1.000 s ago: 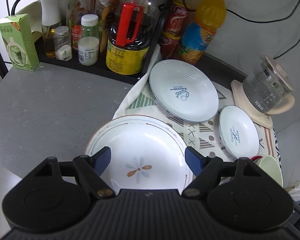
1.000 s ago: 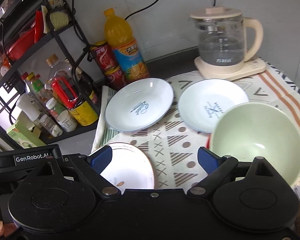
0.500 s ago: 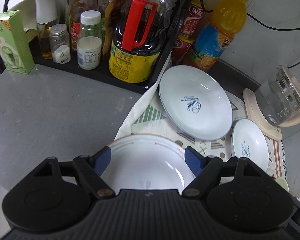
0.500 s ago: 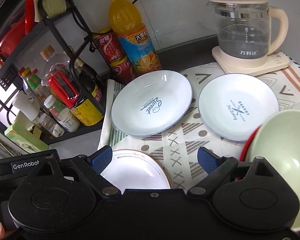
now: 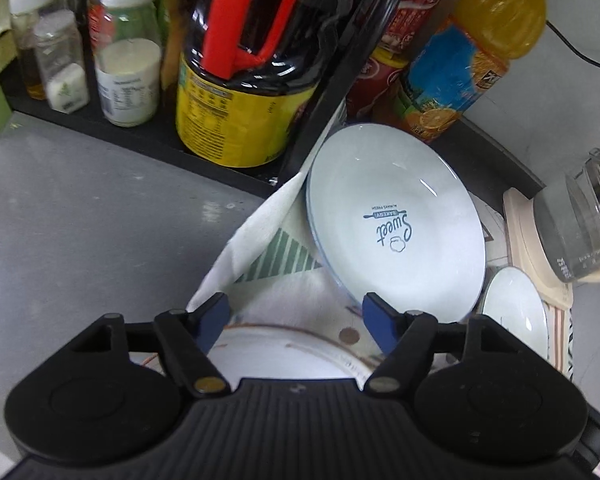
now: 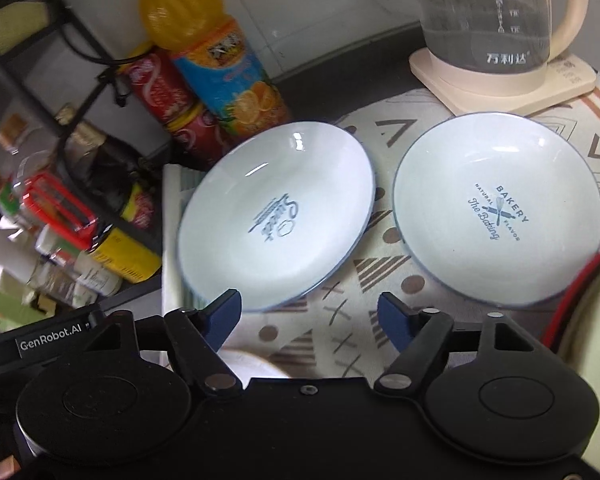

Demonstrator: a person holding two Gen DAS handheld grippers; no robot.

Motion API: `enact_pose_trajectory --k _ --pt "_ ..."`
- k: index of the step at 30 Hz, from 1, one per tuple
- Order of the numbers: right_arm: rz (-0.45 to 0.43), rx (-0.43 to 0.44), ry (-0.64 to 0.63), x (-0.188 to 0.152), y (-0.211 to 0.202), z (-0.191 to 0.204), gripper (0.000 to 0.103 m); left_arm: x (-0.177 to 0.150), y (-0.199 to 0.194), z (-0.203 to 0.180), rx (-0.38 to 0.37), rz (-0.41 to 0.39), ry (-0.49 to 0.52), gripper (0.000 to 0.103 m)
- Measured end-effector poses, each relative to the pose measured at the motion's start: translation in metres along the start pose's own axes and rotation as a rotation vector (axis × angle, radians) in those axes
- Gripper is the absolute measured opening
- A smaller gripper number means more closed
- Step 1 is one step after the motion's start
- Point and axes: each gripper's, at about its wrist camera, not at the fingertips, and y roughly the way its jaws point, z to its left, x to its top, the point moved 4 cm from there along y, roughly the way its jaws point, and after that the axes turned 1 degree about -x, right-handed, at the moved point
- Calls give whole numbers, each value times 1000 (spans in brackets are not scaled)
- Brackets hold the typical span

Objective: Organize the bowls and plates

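Both of your claws are closing with nothing held: your left claw (image 5: 296,322) hangs over the flower plate (image 5: 288,354), your right claw (image 6: 310,316) near the "Sweet" plate (image 6: 276,216).

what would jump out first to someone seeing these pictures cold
Two white blue-rimmed plates side by side on the patterned cloth: the "Sweet" plate on the left, the "Bakery" plate to its right. Behind them, by the wall, stand a bright orange juice bottle and a glass kettle on its cream base. The right gripper, jaws closing on nothing, fills the foreground.
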Motion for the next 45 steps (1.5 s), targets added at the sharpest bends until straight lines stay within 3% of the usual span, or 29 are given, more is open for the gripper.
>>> enact_pose_trajectory --k 10,12,16,20,25,30,34,45 --pt "66 0 73 12 47 -11 45 12 39 -6 -16 33 -38 44" --pt "74 7 83 13 53 -12 36 14 45 -7 -18 37 -45 40" --pt "83 20 95 17 64 -11 34 16 56 -10 -27 39 -62 30" --pt "95 4 133 20 73 -17 23 17 64 -14 -34 36 -63 24" --pt "70 32 147 20 77 -23 22 15 69 -16 -50 8 -62 15" --pt "69 54 158 21 75 -30 14 11 62 -27 -14 -41 -5 15" --pt "49 55 109 23 69 -25 14 6 49 -36 -21 -72 41 14" --pt "-11 60 58 16 33 -21 14 -14 15 -32 -30 -102 38 14"
